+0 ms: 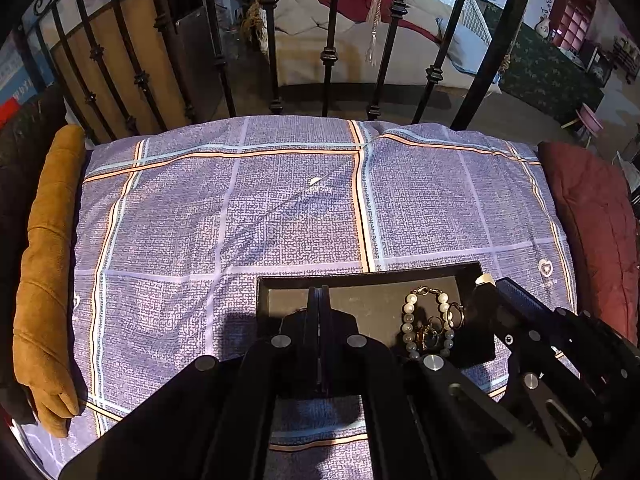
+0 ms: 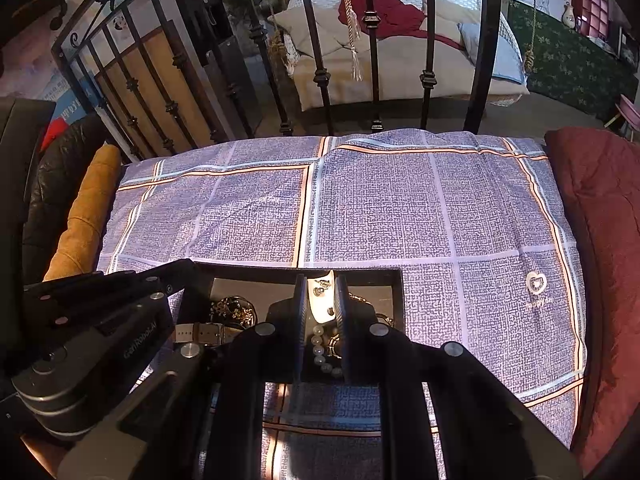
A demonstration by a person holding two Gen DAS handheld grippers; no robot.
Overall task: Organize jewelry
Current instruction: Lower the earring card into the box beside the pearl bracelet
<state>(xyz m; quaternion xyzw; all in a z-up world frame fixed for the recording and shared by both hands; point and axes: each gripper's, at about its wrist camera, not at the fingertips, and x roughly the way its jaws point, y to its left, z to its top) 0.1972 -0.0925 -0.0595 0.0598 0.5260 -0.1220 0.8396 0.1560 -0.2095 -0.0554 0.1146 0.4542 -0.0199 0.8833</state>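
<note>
Right wrist view: an earring card [image 2: 320, 300] is pinched by the right gripper [image 2: 320, 304] over the tray [image 2: 396, 280]; left gripper [image 1: 319, 300] is closed, empty. Placement is probably needed next.

Purple plaid fabric cushion [image 1: 280, 208] lies between mustard suede cushion [image 1: 48, 264] and maroon quilted cushion [image 1: 592, 216]; black wrought-iron railing [image 1: 328, 40] behind.

Purple checked fabric cushion [image 1: 280, 208] lying flat, lit brightly; mustard suede bolster [image 1: 48, 280] flanking its left edge, maroon quilted cushion [image 1: 592, 232] its right; black wrought-iron railing [image 1: 328, 52] standing along its far edge.
</note>
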